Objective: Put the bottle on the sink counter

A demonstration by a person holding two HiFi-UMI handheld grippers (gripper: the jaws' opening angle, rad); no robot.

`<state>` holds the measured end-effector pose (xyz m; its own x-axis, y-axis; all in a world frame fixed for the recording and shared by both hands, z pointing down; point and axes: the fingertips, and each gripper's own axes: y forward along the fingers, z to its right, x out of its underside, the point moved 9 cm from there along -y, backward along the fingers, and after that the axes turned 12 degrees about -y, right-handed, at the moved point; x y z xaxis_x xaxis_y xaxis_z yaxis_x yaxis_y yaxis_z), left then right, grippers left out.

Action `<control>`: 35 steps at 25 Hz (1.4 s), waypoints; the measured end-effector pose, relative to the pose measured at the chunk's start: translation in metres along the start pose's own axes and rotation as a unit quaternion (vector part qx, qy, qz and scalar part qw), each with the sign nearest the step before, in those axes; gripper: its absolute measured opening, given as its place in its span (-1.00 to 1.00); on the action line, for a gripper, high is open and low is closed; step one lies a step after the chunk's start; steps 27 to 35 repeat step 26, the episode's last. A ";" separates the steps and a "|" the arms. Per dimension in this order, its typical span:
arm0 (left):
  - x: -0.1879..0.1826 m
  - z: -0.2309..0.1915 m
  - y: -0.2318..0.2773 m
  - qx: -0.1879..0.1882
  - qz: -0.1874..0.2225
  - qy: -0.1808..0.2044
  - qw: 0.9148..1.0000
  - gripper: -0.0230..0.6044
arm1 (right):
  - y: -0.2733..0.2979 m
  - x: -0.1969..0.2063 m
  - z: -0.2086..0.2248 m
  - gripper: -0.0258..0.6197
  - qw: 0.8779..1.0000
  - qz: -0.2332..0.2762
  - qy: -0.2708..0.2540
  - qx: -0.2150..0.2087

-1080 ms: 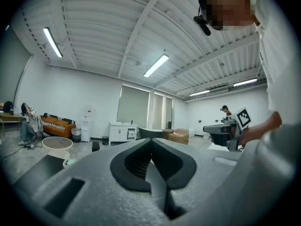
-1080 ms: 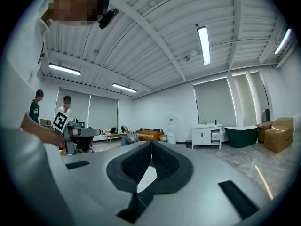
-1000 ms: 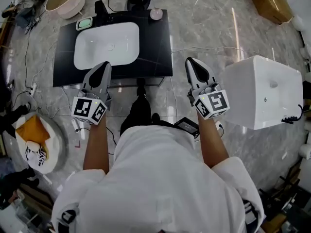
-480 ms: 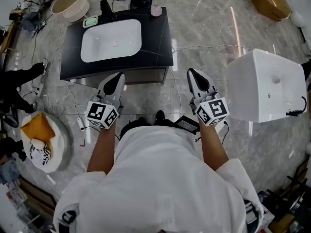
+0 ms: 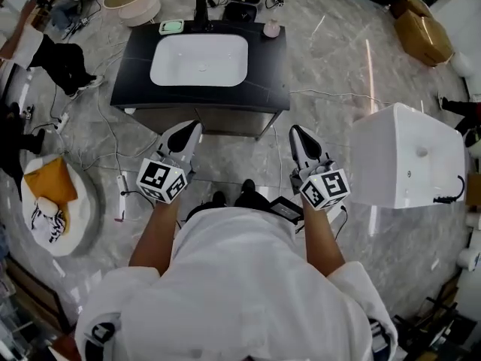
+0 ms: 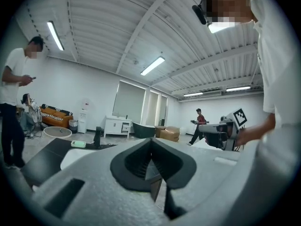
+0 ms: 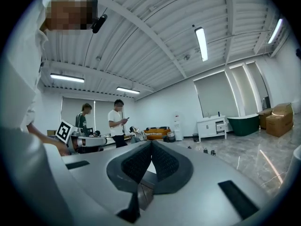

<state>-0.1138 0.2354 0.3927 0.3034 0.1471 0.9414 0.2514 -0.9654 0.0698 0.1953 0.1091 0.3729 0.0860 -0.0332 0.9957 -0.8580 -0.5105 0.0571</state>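
While closed, tongs (image 5: pixel 192 125) (image 5: pixel 294 129) far from bottle (image 5: pixel 271 28)

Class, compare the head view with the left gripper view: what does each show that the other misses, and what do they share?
Only the head view: the pink bottle at the counter's far right corner, and a round cushion on the floor.
Only the left gripper view: ceiling lights, an orange sofa, and how the jaws of the left gripper meet, shut and empty.
Both: the black sink counter, the green soap dish and the right gripper.
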 end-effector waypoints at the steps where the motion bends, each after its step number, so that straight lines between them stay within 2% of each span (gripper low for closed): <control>1: 0.003 -0.004 -0.009 0.000 0.000 -0.003 1.000 -0.88 | -0.001 0.001 -0.008 -0.88 1.000 -0.001 -0.007 -0.001; 3: 0.011 -0.009 -0.024 0.007 -0.002 -0.009 1.000 -0.88 | -0.002 0.008 -0.024 -0.88 1.000 0.000 -0.017 0.010; 6: 0.022 -0.012 -0.046 0.020 -0.009 -0.022 1.000 -0.88 | -0.006 0.019 -0.043 -0.88 1.000 -0.005 -0.004 0.030; 11: 0.022 -0.024 -0.071 0.018 -0.013 -0.022 1.000 -0.88 | 0.004 0.010 -0.067 -0.88 1.000 0.003 -0.029 0.003; 14: 0.017 -0.030 -0.071 0.014 -0.005 -0.019 1.000 -0.88 | 0.011 0.001 -0.074 -0.88 0.999 0.012 -0.044 -0.010; 18: 0.015 -0.028 -0.064 0.028 -0.006 -0.011 1.000 -0.87 | 0.014 0.000 -0.082 -0.88 0.998 0.011 -0.050 -0.021; 26: 0.026 -0.024 -0.058 0.052 -0.026 -0.026 0.998 -0.87 | 0.003 0.004 -0.080 -0.88 0.999 -0.001 -0.050 -0.016; 35: 0.026 -0.024 -0.058 0.052 -0.026 -0.026 0.998 -0.87 | 0.003 0.004 -0.080 -0.88 0.999 -0.001 -0.050 -0.016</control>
